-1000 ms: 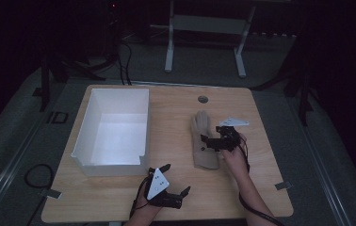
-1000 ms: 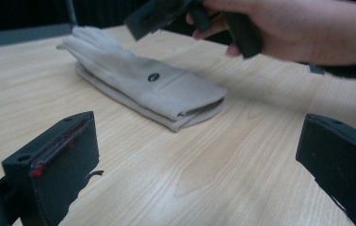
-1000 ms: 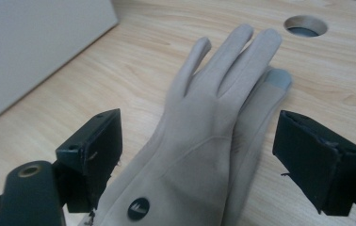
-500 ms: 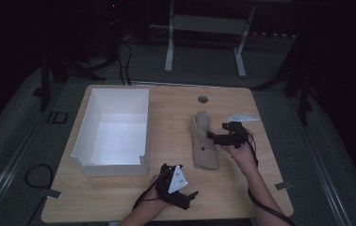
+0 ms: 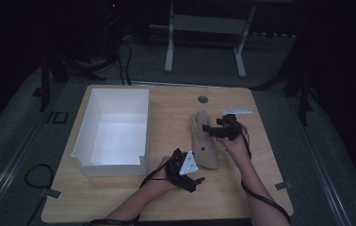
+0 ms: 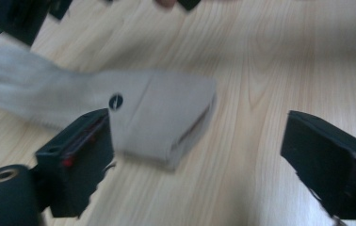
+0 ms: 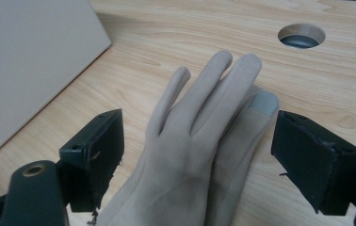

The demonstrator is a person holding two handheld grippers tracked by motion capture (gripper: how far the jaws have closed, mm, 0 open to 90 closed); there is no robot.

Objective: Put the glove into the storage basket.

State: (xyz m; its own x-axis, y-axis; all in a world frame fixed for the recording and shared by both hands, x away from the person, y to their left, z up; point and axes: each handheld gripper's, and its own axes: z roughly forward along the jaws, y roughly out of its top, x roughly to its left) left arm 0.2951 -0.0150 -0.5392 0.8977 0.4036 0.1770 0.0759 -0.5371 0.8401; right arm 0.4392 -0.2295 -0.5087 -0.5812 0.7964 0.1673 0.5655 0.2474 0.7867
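A beige glove (image 5: 203, 139) lies flat on the wooden table (image 5: 166, 197), right of the white bin (image 5: 112, 132); the left gripper (image 6: 199, 155), jaws spread but just narrowing, frames its cuff; the right gripper (image 7: 197, 160) straddles its fingers, spread, likely to lift both ends together.

We find the widest bare stretch of the table (image 5: 166, 101) between the white box (image 5: 112, 129) at the left and the glove (image 5: 203, 139) right of centre. The box walls block any low pass at the left. The far edge offers free room, broken by a round cable hole (image 5: 203, 99). The near edge is partly taken by the left gripper (image 5: 196, 175), just beside the glove's cuff.
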